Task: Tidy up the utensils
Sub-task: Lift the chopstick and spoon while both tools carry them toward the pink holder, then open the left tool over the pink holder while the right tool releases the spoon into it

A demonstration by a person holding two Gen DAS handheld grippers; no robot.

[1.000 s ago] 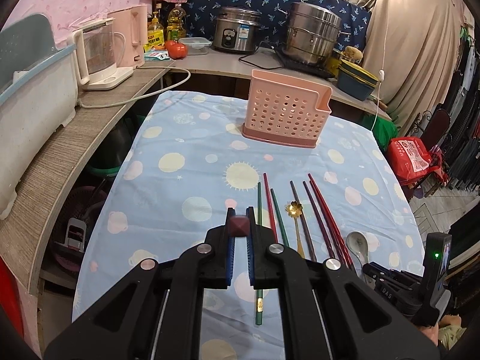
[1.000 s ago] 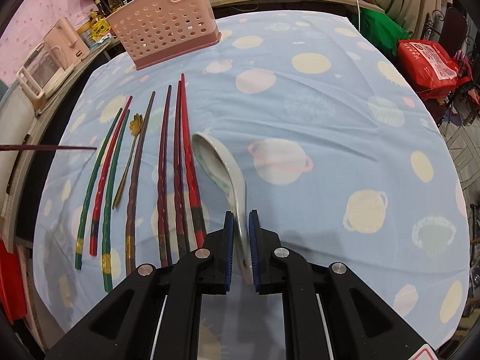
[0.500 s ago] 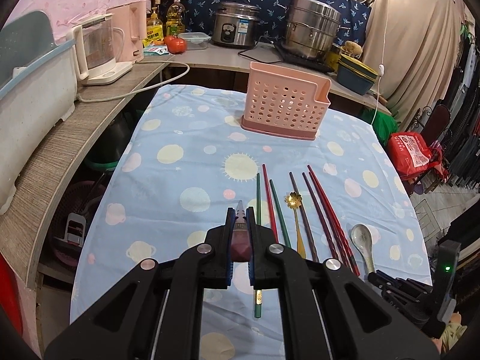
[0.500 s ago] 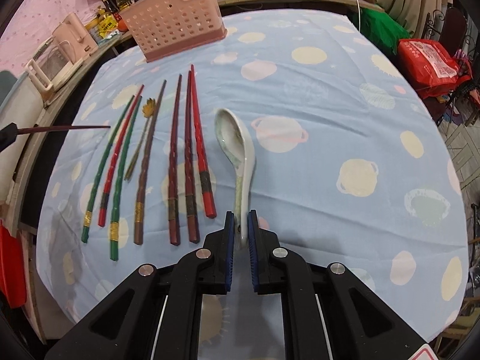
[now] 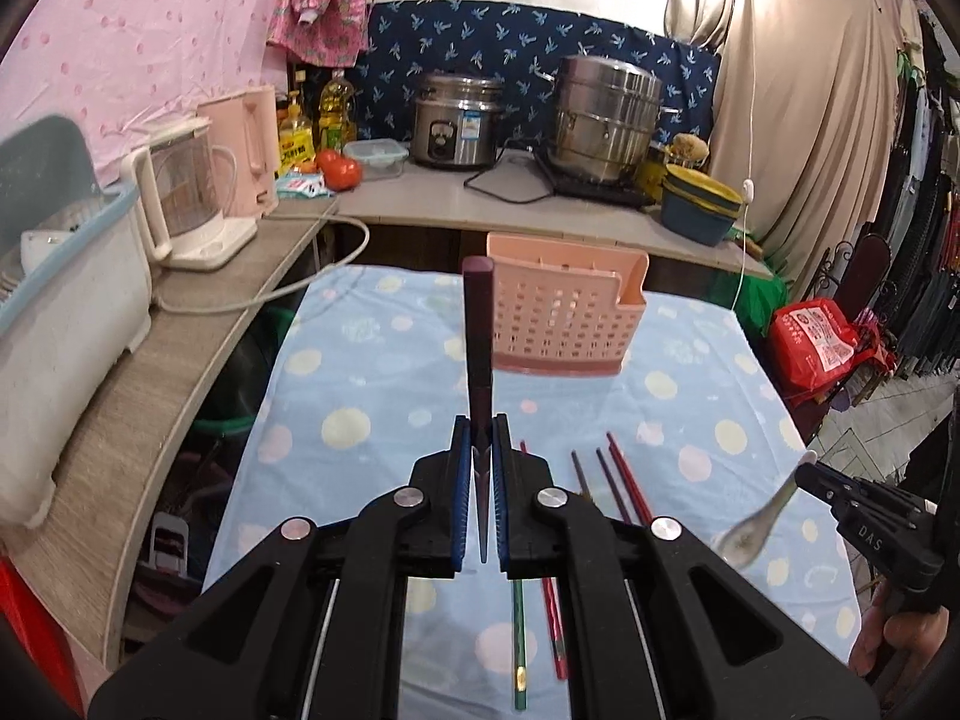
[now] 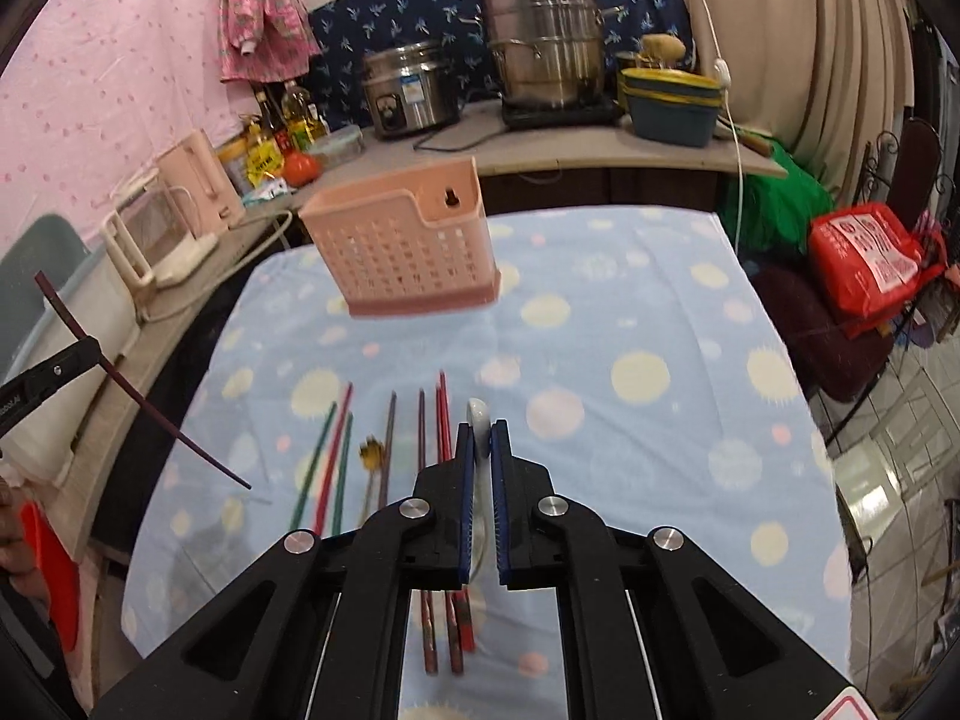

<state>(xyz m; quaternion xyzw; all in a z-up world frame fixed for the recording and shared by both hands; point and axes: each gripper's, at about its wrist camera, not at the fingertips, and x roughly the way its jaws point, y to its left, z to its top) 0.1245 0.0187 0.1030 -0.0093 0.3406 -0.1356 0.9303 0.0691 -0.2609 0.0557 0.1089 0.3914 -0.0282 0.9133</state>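
Note:
My left gripper (image 5: 480, 468) is shut on a dark purple chopstick (image 5: 478, 324) and holds it upright above the table; the chopstick also shows at the left of the right wrist view (image 6: 138, 399). My right gripper (image 6: 480, 468) is shut on the handle of a white ceramic spoon (image 6: 478, 420), lifted off the cloth; the spoon also shows in the left wrist view (image 5: 759, 525). A pink perforated utensil holder (image 5: 564, 318) (image 6: 408, 249) stands at the table's far end. Several green, red and brown chopsticks (image 6: 336, 456) and a small gold spoon (image 6: 371, 456) lie in a row on the cloth.
The table has a light blue dotted cloth (image 6: 630, 324). A counter behind holds a rice cooker (image 5: 456, 120), a steel pot (image 5: 606, 120), a kettle (image 5: 180, 204) and stacked bowls (image 5: 699, 210). A dish rack (image 5: 54, 276) stands on the left. A red bag (image 5: 822, 342) sits on the right.
Both grippers have lifted and tilted up. The left one raised the purple chopstick upright. The right one lifted the white spoon off the cloth.

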